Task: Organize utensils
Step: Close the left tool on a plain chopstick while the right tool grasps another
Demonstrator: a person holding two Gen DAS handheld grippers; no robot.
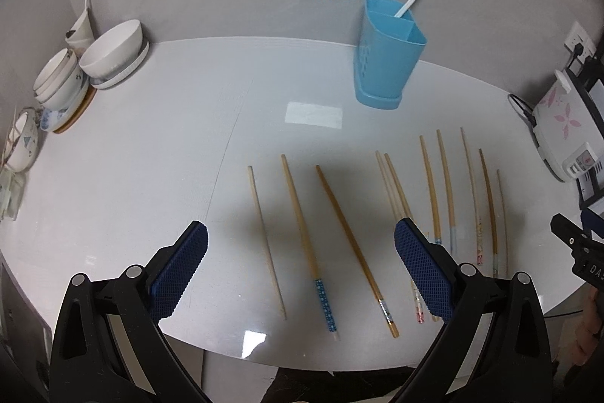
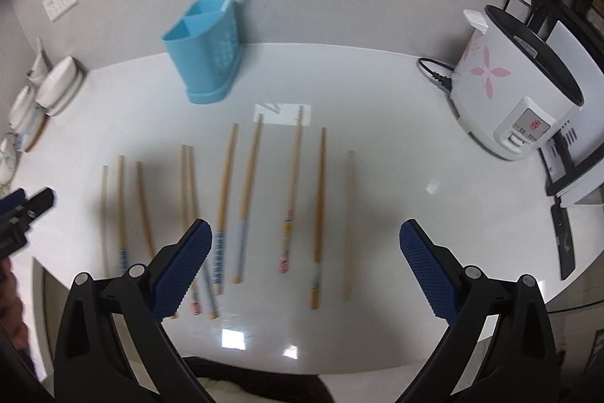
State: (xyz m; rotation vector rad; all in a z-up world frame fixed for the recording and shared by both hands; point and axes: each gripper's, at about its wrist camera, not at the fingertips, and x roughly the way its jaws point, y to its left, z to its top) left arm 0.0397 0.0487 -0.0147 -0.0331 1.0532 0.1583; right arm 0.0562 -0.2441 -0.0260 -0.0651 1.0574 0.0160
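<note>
My left tongs (image 1: pixel 301 265) and right tongs (image 2: pixel 305 267) both gape wide, empty. Ahead of them the chopsticks (image 2: pixel 226 199) lie on the worktop (image 1: pixel 151 157), long axes pointing away toward the blue holder (image 1: pixel 385 63) (upright). Only my right view shows the whole rice cooker (image 2: pixel 517 97).

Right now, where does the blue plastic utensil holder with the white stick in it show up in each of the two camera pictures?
Left wrist view: the blue plastic utensil holder stands upper right of centre, behind the row of chopsticks.
Right wrist view: the holder stands upper left of centre, behind the same row.
Shared landmark: the white rice cooker with pink flowers, at the right in both.
</note>
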